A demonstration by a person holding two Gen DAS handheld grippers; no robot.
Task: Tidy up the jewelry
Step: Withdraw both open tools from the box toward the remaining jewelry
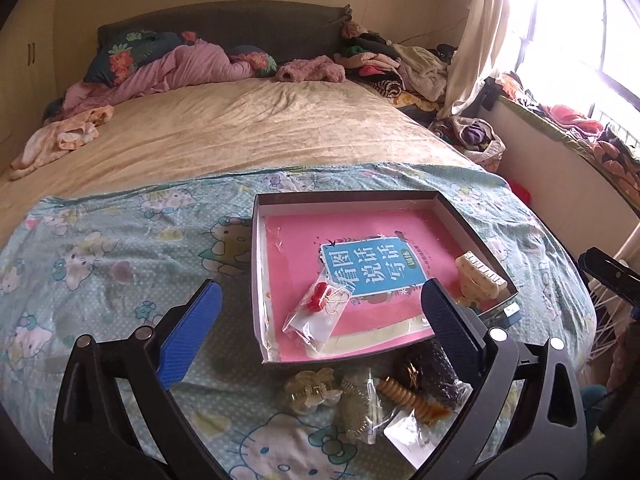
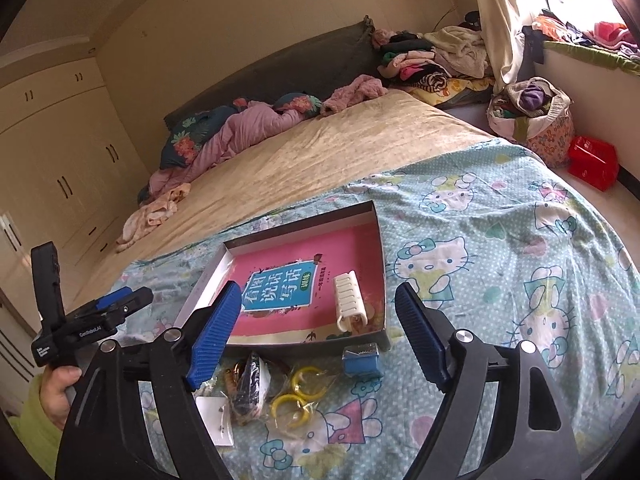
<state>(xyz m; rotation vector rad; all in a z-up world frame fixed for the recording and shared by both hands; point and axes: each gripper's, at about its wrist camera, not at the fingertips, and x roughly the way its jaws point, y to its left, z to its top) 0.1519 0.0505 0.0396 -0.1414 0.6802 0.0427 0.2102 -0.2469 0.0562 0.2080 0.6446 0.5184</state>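
A shallow dark box [image 1: 256, 264] lies on the cartoon-cat bedspread with a pink book as its floor. On the book rest a clear bag with red earrings [image 1: 320, 312] and a cream hair claw [image 1: 480, 276]. My left gripper [image 1: 320, 288] hovers open above the box's near side, with nothing touching its blue pads. In the right wrist view my right gripper [image 2: 318, 289] stands open over the same box [image 2: 380, 264] and the cream hair claw [image 2: 350, 300]. Loose pieces lie before the box: a clear hair claw [image 1: 310, 392], a tan clip [image 1: 404, 394], bagged yellow hoops [image 2: 298, 392] and a small blue clip [image 2: 362, 358].
A hand [image 2: 60, 388] in a yellow-green sleeve holds the left gripper at the left edge. Beyond the bedspread stretches a beige sheet [image 1: 240, 128] with pink bedding and a clothes pile [image 1: 380, 60] at the headboard. A full laundry bag [image 2: 536, 116] and a red box [image 2: 592, 162] sit beside the bed.
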